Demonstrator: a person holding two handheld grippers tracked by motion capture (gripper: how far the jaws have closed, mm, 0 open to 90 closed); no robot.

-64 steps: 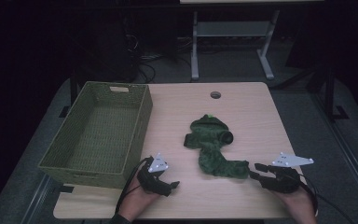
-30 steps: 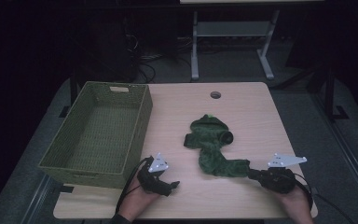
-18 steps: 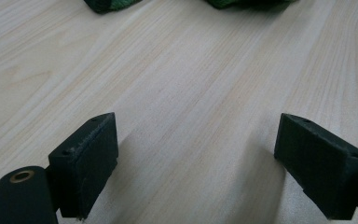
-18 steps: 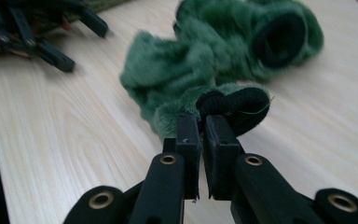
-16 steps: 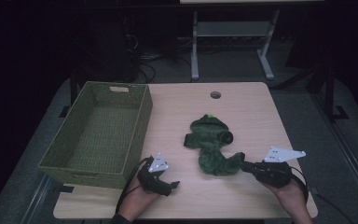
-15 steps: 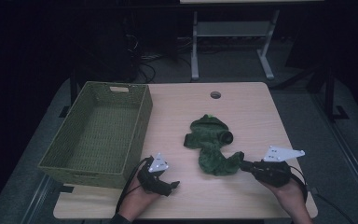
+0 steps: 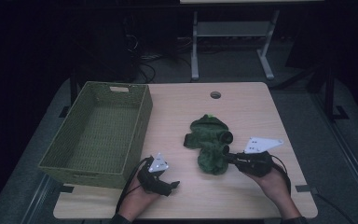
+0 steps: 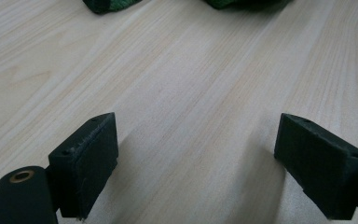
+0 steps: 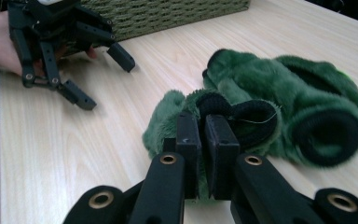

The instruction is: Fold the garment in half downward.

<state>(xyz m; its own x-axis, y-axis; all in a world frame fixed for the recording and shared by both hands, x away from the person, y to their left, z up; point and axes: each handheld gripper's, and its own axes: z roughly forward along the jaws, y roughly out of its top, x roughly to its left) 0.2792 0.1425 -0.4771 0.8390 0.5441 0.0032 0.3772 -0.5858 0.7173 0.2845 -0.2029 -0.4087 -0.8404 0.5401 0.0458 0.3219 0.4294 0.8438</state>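
Observation:
A green fuzzy garment (image 7: 209,138) with black ribbed cuffs lies bunched on the wooden table (image 7: 247,102), right of centre. My right gripper (image 7: 229,158) is shut on the garment's near edge, and a fold of green fleece (image 9: 270,84) is pinched between the pads in the right gripper view (image 9: 204,135). My left gripper (image 7: 171,185) rests near the table's front edge, left of the garment. Its jaws stand wide open over bare wood (image 8: 196,154). The garment's edge (image 8: 107,4) shows far ahead of it.
A green woven basket (image 7: 142,119) with nothing inside stands on the left half of the table, its wall just behind the left hand (image 9: 168,14). A cable hole (image 7: 215,94) sits near the table's far edge. Dark floor and a desk frame lie beyond.
My right gripper has moved left and up a little, pulling the garment's near end toward its middle, so the garment is more bunched. The left gripper has stayed put.

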